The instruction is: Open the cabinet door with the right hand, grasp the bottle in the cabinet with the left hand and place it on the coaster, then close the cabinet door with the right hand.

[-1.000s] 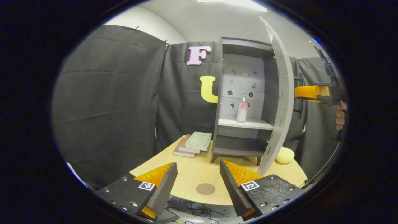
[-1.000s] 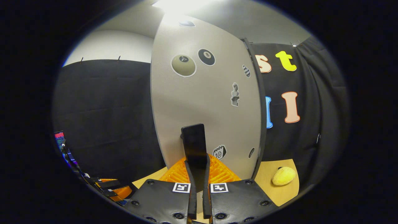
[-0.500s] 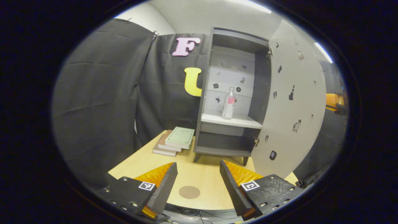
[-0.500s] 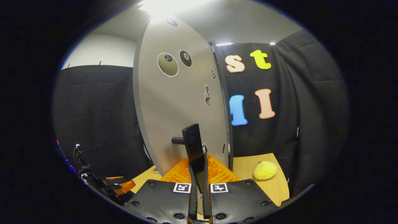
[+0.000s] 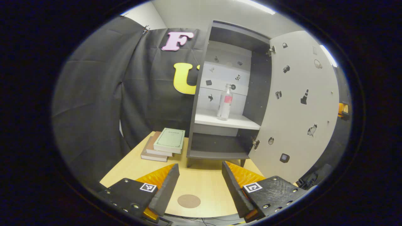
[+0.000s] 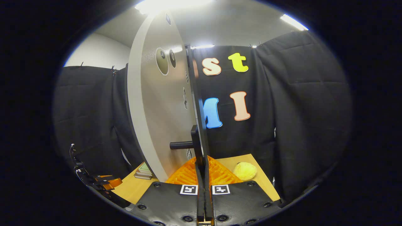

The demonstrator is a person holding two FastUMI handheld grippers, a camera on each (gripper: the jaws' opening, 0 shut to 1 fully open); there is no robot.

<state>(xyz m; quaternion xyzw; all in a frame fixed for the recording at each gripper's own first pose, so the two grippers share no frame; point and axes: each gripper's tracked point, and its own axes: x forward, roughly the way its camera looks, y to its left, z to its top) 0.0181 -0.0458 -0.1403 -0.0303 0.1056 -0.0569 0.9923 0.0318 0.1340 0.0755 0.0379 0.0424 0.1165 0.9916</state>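
**A:** What has changed over the last second?

**B:** The cabinet door (image 5: 298, 103) has swung from edge-on to wide open, so its inner face now looks toward the left gripper view. The right gripper (image 6: 202, 171) is still clamped on the door's dark handle (image 6: 197, 142), both fingers pressed against it, and in its own view the door has turned almost edge-on.

**A:** So the first step is done?

**B:** I judge it is all but done. The opening is fully clear, and the reach for the bottle can start.

**A:** Where is the bottle?

**B:** The bottle (image 5: 225, 102) stands upright on the pale middle shelf (image 5: 226, 121) of the cabinet (image 5: 201, 94), towards the middle, apart from both side walls. It is clear, with a pink label.

**A:** Anything else inside?

**B:** No. The compartment above and the low one under the shelf look empty; the dark marks on the back wall are only stickers.

**A:** And the left gripper?

**B:** The left gripper (image 5: 200, 177) is spread wide, holding nothing, low over the table (image 5: 201, 182), well short of the cabinet. The round brown coaster (image 5: 188, 201) lies on the table just ahead of its fingers. A stack of books (image 5: 163, 147) sits left of the cabinet, clear of the likely path.
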